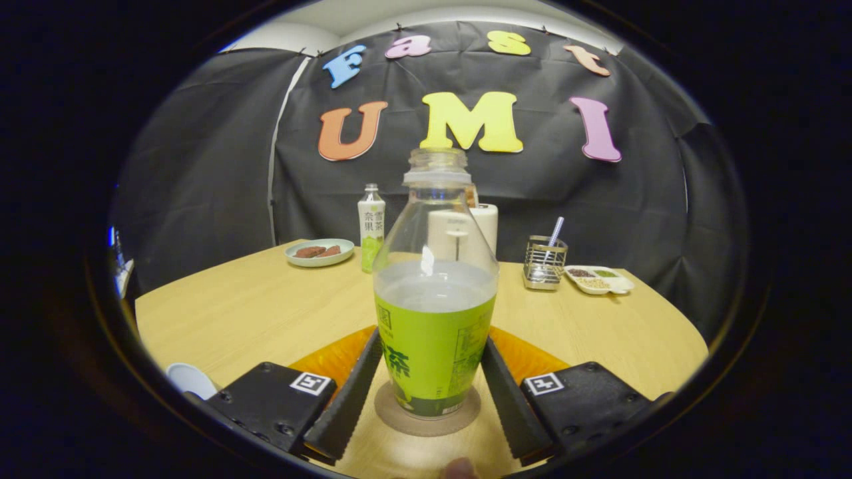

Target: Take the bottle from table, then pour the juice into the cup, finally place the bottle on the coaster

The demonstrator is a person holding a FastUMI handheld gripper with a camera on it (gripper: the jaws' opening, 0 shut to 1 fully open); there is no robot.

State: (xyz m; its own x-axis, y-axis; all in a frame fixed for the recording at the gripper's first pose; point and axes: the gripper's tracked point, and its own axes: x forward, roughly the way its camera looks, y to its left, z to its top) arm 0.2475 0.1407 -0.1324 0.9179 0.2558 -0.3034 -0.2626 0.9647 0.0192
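Right up close, the hand-held gripper has a finger along each side of the bottle — whether they're squeezing or just resting against the label, I can't tell. Bottle stands upright on the round coaster on the worktop, cap off, roughly half full. So: moderate weight, thin plastic that'll dent, slick label. I'd grip low on the labelled body, gently — liquid sloshes, open neck spills.
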